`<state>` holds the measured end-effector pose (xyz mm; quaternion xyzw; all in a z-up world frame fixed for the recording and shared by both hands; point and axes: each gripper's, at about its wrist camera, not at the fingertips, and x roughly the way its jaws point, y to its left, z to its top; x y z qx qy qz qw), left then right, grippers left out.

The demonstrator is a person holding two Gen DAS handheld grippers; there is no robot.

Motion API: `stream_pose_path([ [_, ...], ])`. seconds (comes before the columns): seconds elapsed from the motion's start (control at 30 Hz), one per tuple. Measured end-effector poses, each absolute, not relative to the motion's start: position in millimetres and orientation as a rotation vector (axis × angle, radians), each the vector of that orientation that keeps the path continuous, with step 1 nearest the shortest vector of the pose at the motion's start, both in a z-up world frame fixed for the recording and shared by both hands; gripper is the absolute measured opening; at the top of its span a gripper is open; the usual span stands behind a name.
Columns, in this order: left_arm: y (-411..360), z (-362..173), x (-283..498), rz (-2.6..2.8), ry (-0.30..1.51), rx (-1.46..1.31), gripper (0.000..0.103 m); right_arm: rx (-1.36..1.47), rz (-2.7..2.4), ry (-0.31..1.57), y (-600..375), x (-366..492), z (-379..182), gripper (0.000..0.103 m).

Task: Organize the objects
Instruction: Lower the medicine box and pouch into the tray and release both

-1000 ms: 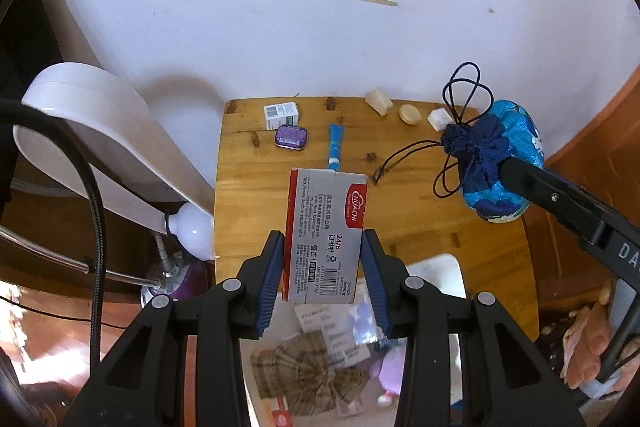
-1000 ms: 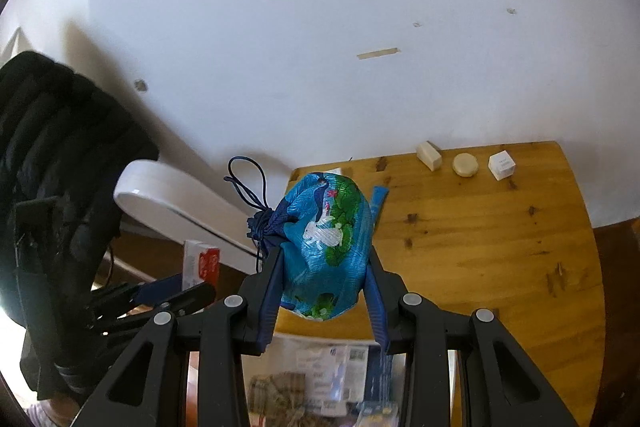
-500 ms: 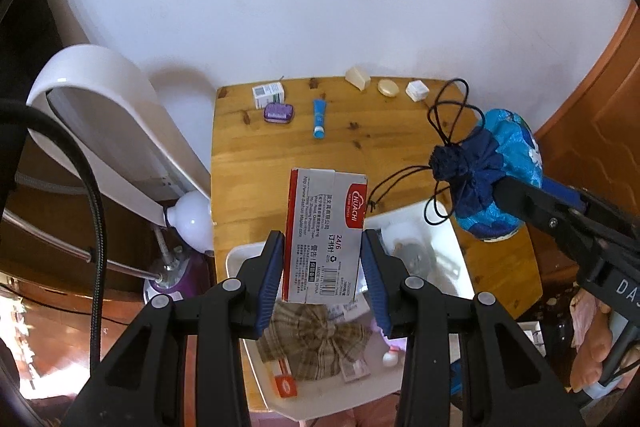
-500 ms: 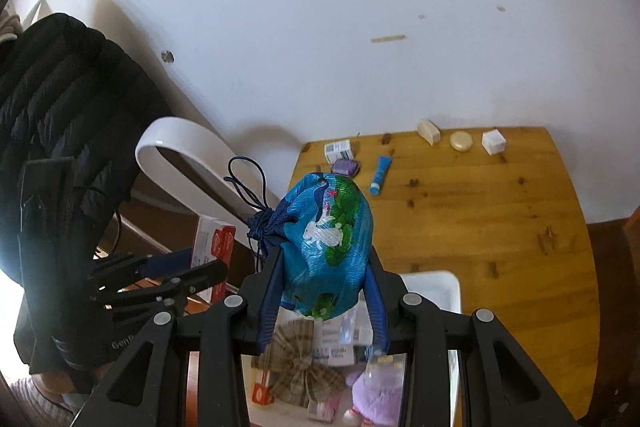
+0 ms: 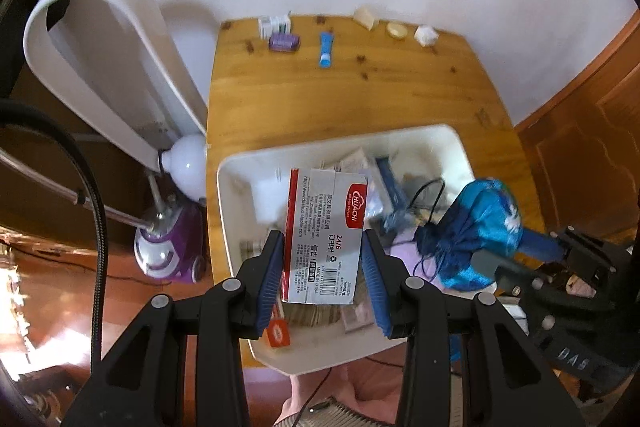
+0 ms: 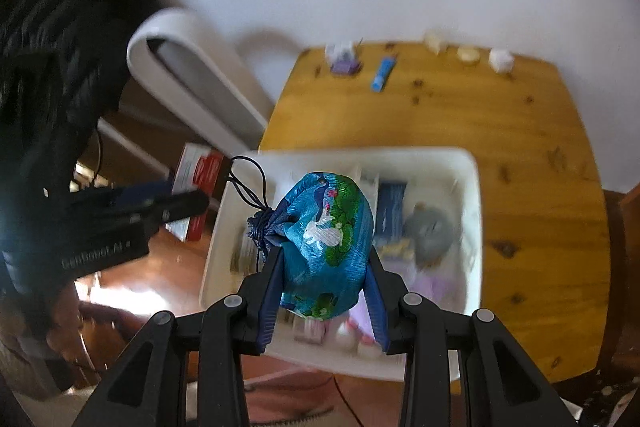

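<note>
Here my left tool [image 5: 323, 263] clamps a box of staples [image 5: 325, 233] by its two long sides, hanging over the near left part of the white bin [image 5: 456, 143]. The box looks stiff and probably dense for its size, so flat pads on the cardboard faces suit it. My right tool [image 6: 323, 283] squeezes a blue drawstring pouch [image 6: 330, 231] around its belly, above the bin's middle. The pouch is soft and will likely sag, and its loose cord [image 6: 250, 183] could snag. The bin sits at the near edge of the tabletop [image 5: 400, 95].
</note>
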<state>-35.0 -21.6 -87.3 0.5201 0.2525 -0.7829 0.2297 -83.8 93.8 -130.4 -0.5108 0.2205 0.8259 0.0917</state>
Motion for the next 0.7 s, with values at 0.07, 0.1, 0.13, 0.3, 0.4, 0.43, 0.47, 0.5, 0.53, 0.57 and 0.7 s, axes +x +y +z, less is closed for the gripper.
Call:
stream_pose_path([
  [0.07,-15,-97,-34,-2.137,0.687,1.463,0.043,-1.562,2.437,0.658,90,-84,-140,0.039],
  [0.1,-11,-101,-34,-2.128,0.683,1.479,0.043,-1.578,2.432,0.663,90,-83,-143,0.039],
  [0.13,-8,-104,-34,-2.124,0.685,1.494,0.043,-1.593,2.426,0.663,90,-83,-146,0.039],
  [0.3,-2,-115,-37,-2.102,0.705,1.557,0.044,-1.628,2.423,0.632,84,-82,-150,0.042],
  [0.4,-1,-117,-37,-2.083,0.703,1.575,0.044,-1.642,2.429,0.602,77,-82,-149,0.051],
  [0.43,0,-119,-36,-2.076,0.708,1.583,0.047,-1.643,2.43,0.588,75,-81,-148,0.061],
  [0.47,0,-120,-36,-2.067,0.714,1.593,0.052,-1.642,2.434,0.578,74,-82,-147,0.064],
  [0.5,1,-121,-35,-2.056,0.719,1.6,0.053,-1.642,2.44,0.564,72,-82,-146,0.064],
  [0.53,2,-121,-34,-2.052,0.724,1.601,0.053,-1.639,2.443,0.546,71,-81,-145,0.064],
  [0.57,2,-122,-33,-2.051,0.729,1.603,0.053,-1.637,2.443,0.533,70,-80,-144,0.064],
  [0.7,5,-118,-32,-2.053,0.725,1.592,0.053,-1.64,2.443,0.521,67,-78,-142,0.063],
])
